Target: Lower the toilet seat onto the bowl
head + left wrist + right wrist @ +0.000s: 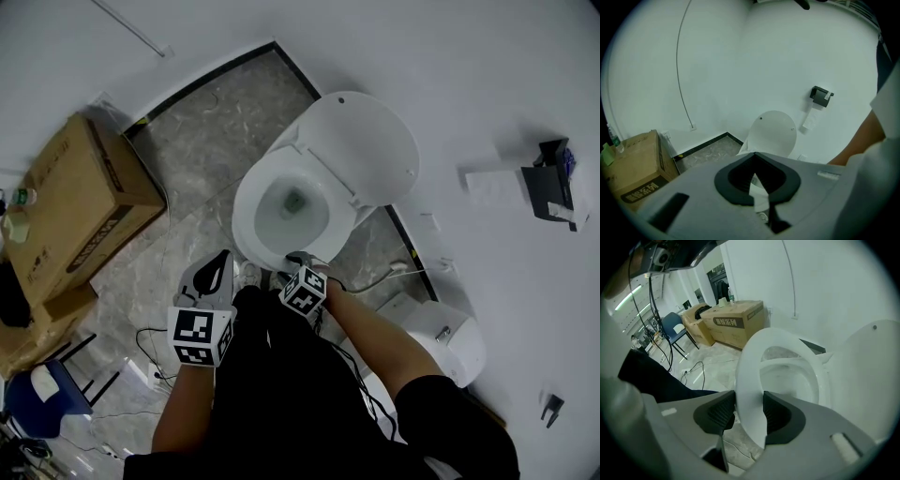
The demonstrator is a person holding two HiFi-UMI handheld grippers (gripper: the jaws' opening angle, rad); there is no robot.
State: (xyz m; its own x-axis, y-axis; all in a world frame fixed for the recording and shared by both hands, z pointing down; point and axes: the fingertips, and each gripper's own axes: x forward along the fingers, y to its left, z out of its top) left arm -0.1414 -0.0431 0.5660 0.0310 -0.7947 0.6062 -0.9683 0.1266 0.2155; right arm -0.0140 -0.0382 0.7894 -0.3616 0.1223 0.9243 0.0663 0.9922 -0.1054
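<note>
The white toilet seat (246,223) lies down over the bowl (292,202), and the lid (370,141) stands raised behind it. My right gripper (298,259) is at the seat's front edge. In the right gripper view the seat's front rim (750,376) fills the space between the two dark pads (780,416) of the right gripper (749,409), which stands open around it. My left gripper (222,255) hangs to the left of the bowl, apart from it. Its tips meet in the left gripper view (754,153), shut on nothing, with the lid (773,133) beyond.
Cardboard boxes (80,202) stand at the left wall, with a blue chair (42,394) and floor cables (150,342) nearer. A paper holder (548,183) hangs on the right wall, and a white bin (450,337) stands right of the bowl. The person's legs fill the foreground.
</note>
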